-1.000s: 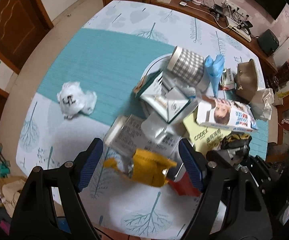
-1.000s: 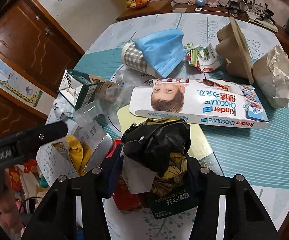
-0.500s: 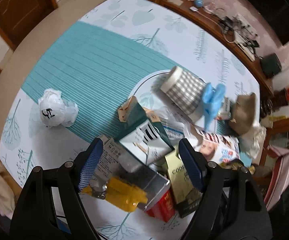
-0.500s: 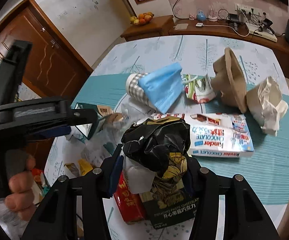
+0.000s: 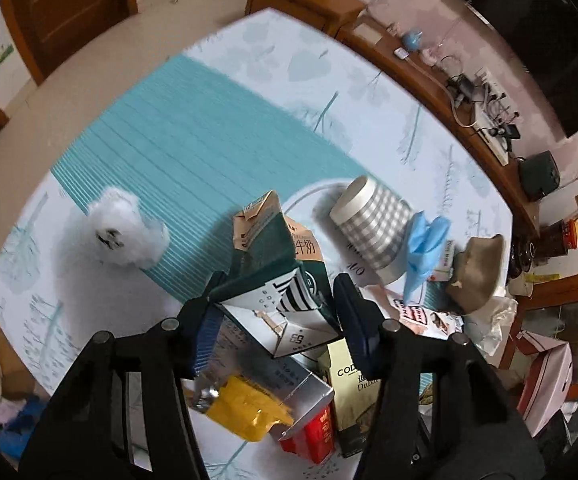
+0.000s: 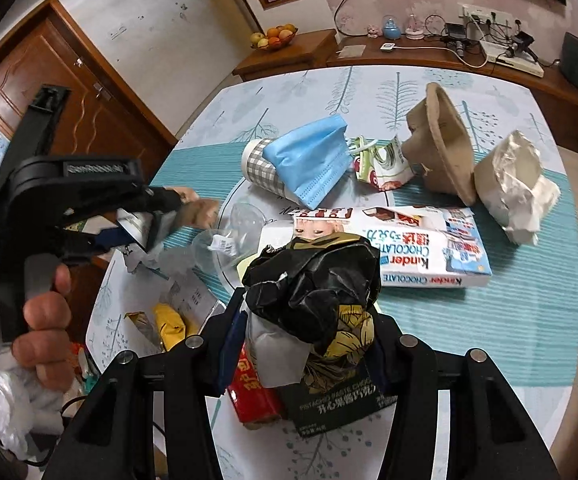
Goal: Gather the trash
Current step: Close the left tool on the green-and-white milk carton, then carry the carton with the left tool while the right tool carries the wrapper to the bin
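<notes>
Clearly the collecting is only partly done. The left gripper [image 5: 275, 312] has just been closing, and its blue pads now sit against both sides of a dark green and white carton [image 5: 285, 300], which looks held rather than merely straddled. The right gripper [image 6: 301, 344] is clamped on a crumpled black wrapper [image 6: 313, 280] with gold print, raised above the table [image 6: 529, 320]. So two pieces are in hand, and neither has reached a bin; no bin or bag can be made out for certain in either view, though some clear plastic shows near the person's hand [image 6: 37, 316] at the lower left of the right wrist view.

Much still lies on the table. A checked paper cup [image 5: 373, 228] rests on its side with a blue face mask [image 6: 313, 160] draped against it. Beside them are a small torn carton [image 6: 385, 164], a brown pulp tray [image 6: 441, 140] standing on edge, and a wad of white paper [image 6: 517, 184]. A long chocolate box [image 6: 429, 248] lies flat near the middle. Nearer the person lie a yellow packet [image 5: 245, 404], a red box [image 5: 313, 436], a dark chocolate box [image 6: 337, 404] and a cream box [image 5: 349, 384]. Well apart from the heap, a white paper ball [image 5: 125, 232] sits at the edge of the teal stripe.

By this reckoning most of the job remains: both held pieces need dropping, then roughly ten more need fetching.
</notes>
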